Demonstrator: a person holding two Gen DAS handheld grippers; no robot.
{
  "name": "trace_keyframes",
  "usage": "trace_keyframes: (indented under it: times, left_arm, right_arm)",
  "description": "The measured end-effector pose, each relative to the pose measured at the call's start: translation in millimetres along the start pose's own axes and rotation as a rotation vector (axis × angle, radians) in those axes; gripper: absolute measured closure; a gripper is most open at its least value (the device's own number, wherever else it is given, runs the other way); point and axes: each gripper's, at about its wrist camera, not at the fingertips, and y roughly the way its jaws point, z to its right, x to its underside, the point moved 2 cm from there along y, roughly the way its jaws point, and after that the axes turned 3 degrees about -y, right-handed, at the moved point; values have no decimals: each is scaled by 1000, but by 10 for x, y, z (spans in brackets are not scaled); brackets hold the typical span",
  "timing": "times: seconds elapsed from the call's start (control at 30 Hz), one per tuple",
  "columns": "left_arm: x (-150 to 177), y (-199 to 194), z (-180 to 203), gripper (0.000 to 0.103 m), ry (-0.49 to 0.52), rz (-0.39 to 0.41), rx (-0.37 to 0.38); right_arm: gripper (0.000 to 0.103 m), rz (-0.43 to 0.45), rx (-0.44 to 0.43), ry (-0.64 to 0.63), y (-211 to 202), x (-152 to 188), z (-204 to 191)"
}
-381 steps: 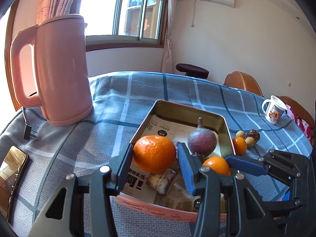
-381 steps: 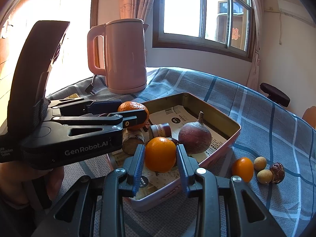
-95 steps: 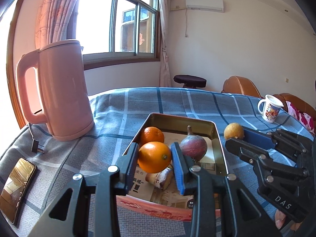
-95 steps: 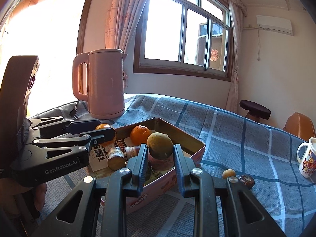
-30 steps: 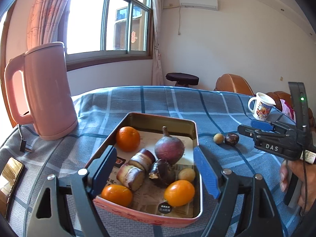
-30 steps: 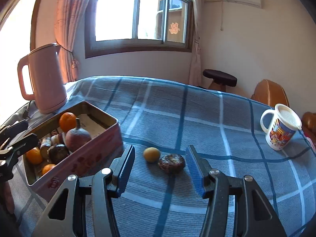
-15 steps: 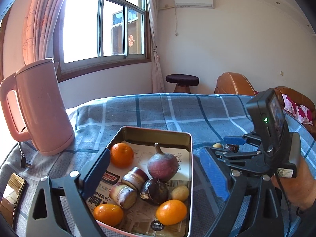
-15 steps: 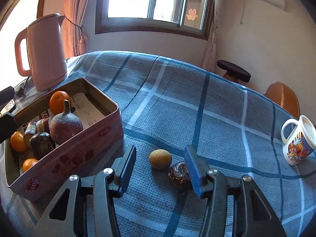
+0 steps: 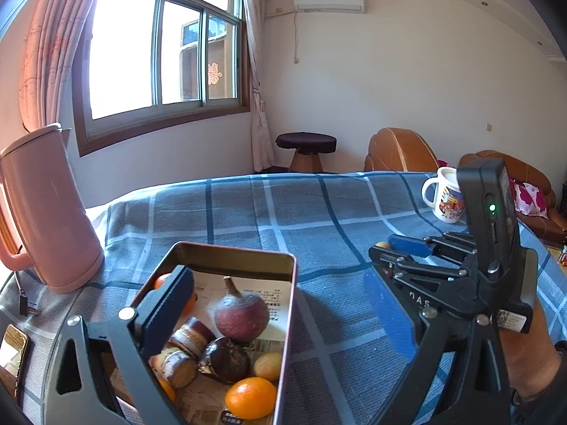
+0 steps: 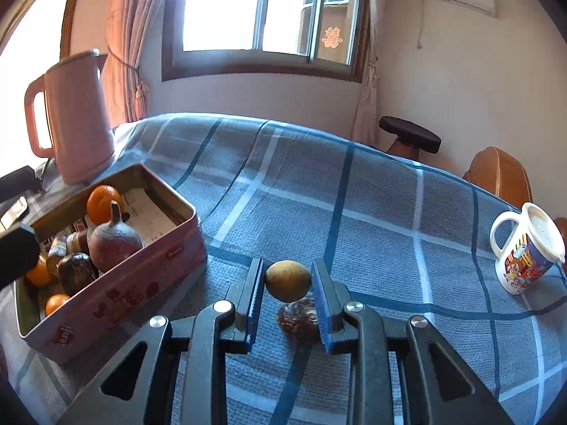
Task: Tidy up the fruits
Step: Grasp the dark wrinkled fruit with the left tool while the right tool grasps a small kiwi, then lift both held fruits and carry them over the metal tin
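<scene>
Now the right gripper fingers pinch the yellow-brown fruit; left gripper gapes empty.

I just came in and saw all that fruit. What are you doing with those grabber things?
A person is putting fruit into the tin. The right gripper has its fingers around a small yellow-brown fruit on the tablecloth, with a dark wrinkled fruit lying just beside it. The left gripper hangs open over the tin, holding nothing. Oranges and other fruit already sit inside.
</scene>
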Motion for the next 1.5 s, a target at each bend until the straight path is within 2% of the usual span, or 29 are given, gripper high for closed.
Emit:
trace_keyframes:
  times: [0.17,0.23,0.37,0.5,0.67,0.73,0.77,0.83,1.0,1.33,1.5]
  left_arm:
    - [-36,284,399,4,34,-62,56]
    - [-36,416,565,4,52,-92,73]
    - [6,709,864,6,76,-173,119]
    - [83,1047,1031,24,96,-269,137]
    - [169,1301,1086,41,87,-351,163]
    - [215,1355,1103,53,97,-371,169]
    - [239,1386,1115,55,102,-393,166]
    - [233,1373,1098,62,87,-388,185]
    - [193,1280,1041,62,62,-347,203]
    - [115,1041,1016,62,82,-227,186]
    - [111,1034,1011,62,73,-217,184]
  right_arm:
    - [74,-1,52,145,-82,162,481]
    - [74,-1,44,205,-113,213,645]
    - [74,-1,58,262,-167,288,851]
    - [74,10,41,316,-207,335,993]
    - [74,19,50,280,-235,311,945]
    - [74,20,46,278,-234,312,953]
    - [74,20,45,281,-233,313,960]
    - [74,23,42,285,-234,311,965]
    - [74,52,48,264,-296,315,927]
    - [74,113,52,208,-420,290,826]
    - [74,125,55,197,-441,282,807]
